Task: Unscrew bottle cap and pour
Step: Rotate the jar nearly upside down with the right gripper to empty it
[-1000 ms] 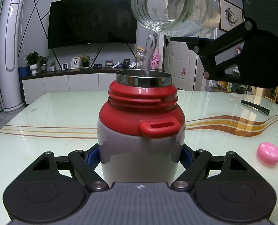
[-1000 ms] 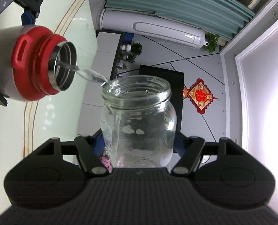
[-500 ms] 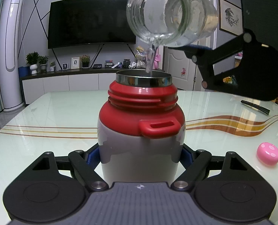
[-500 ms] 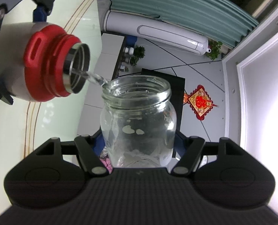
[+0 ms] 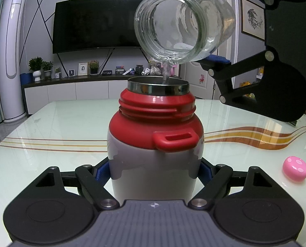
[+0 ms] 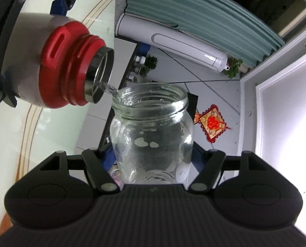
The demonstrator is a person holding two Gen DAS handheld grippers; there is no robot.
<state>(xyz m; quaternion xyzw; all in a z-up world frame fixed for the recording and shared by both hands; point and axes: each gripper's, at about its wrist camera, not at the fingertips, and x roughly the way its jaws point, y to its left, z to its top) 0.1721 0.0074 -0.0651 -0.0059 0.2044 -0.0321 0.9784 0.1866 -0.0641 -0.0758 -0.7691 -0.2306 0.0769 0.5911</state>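
A white flask (image 5: 155, 164) with a red collar and open steel mouth stands upright on the glass table (image 5: 49, 127). My left gripper (image 5: 155, 168) is shut on its body. My right gripper (image 6: 153, 154) is shut on a clear glass jar (image 6: 151, 135), tipped mouth-down above the flask. The jar also shows in the left wrist view (image 5: 183, 24). A thin stream of water (image 5: 166, 72) falls from its rim into the flask mouth. Little water is left in the jar. The flask also shows in the right wrist view (image 6: 56, 65).
A pink mushroom-shaped cap (image 5: 295, 168) lies on the table at the right. A dark remote lies at the far right edge. Behind the table are a TV (image 5: 95, 24), a low cabinet with plants and a tall white air conditioner (image 5: 12, 57).
The jar has tipped further and moved down closer over the flask mouth. The stream has thinned and the water in the jar has dropped. The flask and left gripper have not moved.
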